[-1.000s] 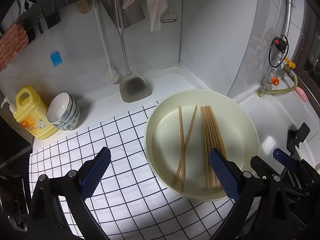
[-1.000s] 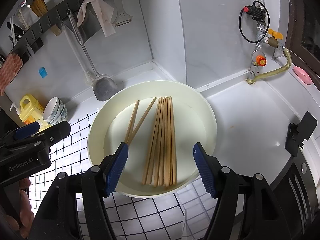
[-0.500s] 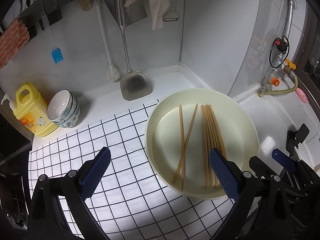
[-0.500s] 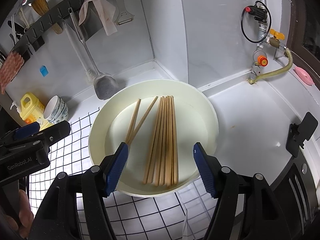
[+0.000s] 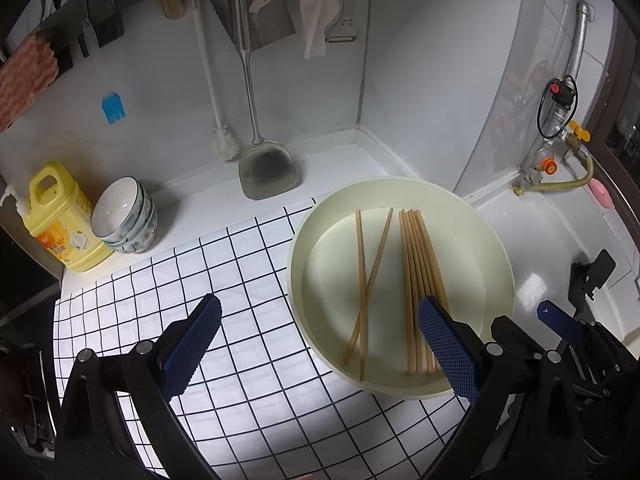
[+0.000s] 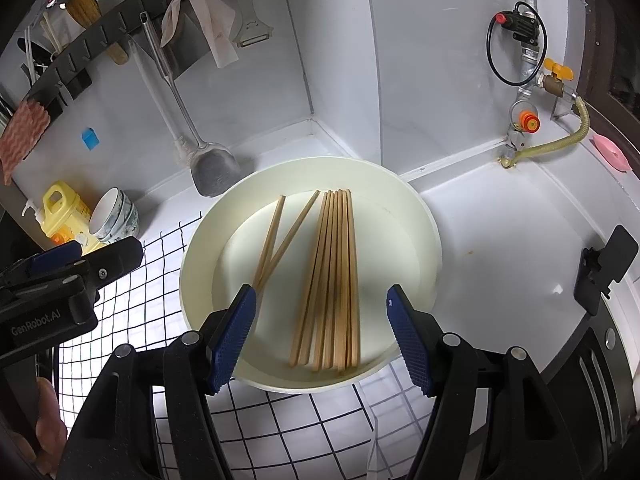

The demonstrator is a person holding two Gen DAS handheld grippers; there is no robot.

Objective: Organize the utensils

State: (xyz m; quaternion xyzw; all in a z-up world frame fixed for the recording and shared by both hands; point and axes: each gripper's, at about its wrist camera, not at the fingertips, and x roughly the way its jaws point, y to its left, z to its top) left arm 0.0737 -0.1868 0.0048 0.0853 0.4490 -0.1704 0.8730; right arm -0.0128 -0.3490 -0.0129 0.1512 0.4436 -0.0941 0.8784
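Observation:
A cream round basin [image 5: 496, 248] [image 6: 428, 224] stands on the counter and holds wooden chopsticks. Several lie side by side in a bundle [image 5: 420, 276] [image 6: 336, 276]. Two more lie crossed to the bundle's left [image 5: 366, 280] [image 6: 280, 236]. My left gripper [image 5: 320, 340] is open and empty, above the checked mat at the basin's left edge. My right gripper [image 6: 322, 332] is open and empty, above the near end of the bundle. The left gripper's body shows at the left of the right wrist view [image 6: 60, 276].
A black-and-white checked mat [image 5: 240, 320] lies under the basin. A yellow detergent bottle [image 5: 60, 220] and stacked bowls [image 5: 124, 216] stand at the back left. A metal spatula [image 5: 268, 168], a brush, a cloth and a peeler hang on the wall rail. Gas pipes and a valve [image 6: 528, 120] stand at the right.
Both grippers have drawn back and up a little from the basin. Their jaws stay open. The chopsticks have not moved.

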